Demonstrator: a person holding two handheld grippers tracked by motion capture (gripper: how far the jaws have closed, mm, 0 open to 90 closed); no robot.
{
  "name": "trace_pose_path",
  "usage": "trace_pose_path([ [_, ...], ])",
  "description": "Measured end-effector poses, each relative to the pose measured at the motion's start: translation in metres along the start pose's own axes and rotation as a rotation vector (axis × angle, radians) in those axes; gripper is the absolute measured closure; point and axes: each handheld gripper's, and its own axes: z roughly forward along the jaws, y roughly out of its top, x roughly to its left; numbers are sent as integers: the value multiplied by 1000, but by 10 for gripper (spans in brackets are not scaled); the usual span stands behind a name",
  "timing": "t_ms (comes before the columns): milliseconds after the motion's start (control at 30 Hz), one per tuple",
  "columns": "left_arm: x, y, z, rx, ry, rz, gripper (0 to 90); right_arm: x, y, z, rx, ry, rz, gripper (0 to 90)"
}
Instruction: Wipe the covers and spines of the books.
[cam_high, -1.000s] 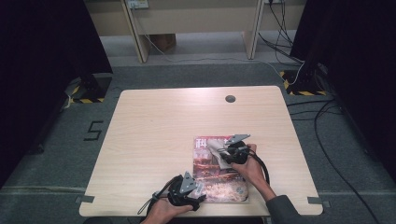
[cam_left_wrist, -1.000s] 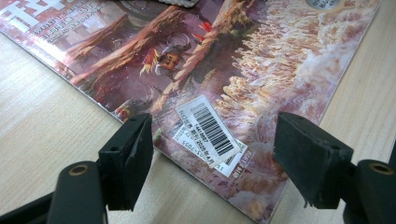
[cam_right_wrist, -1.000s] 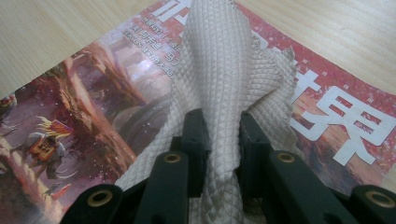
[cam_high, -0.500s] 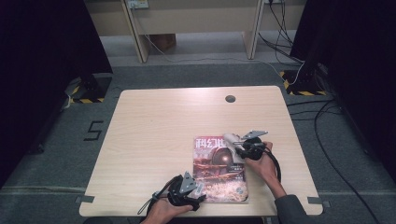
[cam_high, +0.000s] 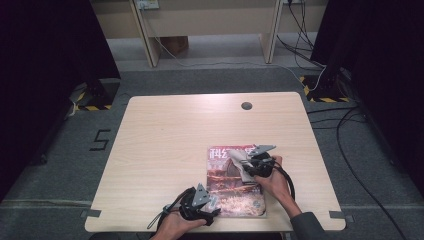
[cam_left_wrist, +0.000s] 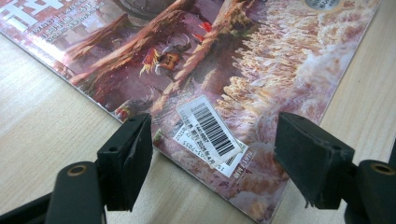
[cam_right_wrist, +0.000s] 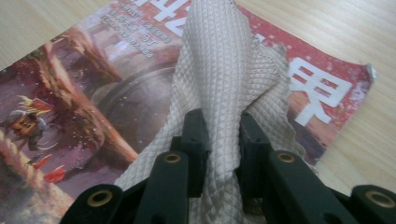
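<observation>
A pale wooden counter (cam_high: 165, 150) with a small round hole near its far edge is seen from the high view. A magazine (cam_high: 227, 192) lies flat on the near right part of the counter; its glossy cover is printed in reds and browns with large white characters along the far end, and a white barcode label (cam_left_wrist: 210, 133) is stuck near its near corner. A beige cloth (cam_right_wrist: 224, 79) with a fine diamond-quilted weave is draped over the title end of the magazine. The cloth is clamped between the jaws of the right hand-held gripper (cam_right_wrist: 218, 135). The left hand-held gripper (cam_left_wrist: 212, 154) is held at the magazine's near corner, its jaws standing apart on either side of the label.
</observation>
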Motion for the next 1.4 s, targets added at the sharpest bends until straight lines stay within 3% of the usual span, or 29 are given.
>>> trace_pose_path([
  [100,3,0,0,12,-49,-22,247,-8,-2,-3,0,-28,21,767],
  [233,5,-1,-2,-1,-57,-31,237,-19,-5,-7,2,-71,40,767],
  [367,5,-2,-5,0,-56,-28,237,-20,-6,-8,2,-79,47,767],
  [533,8,-4,-14,-12,-42,-39,236,-9,-4,-5,7,-58,14,768],
  [700,8,-7,-18,-10,-38,-37,242,16,3,3,4,13,-29,768],
  [933,6,-10,-19,3,-46,-24,253,20,6,6,3,25,-31,765],
  [1067,5,-11,-18,10,-47,-27,254,19,13,12,0,5,-29,766],
  [1400,2,-12,-14,30,-60,7,340,52,33,32,-2,70,-87,766],
])
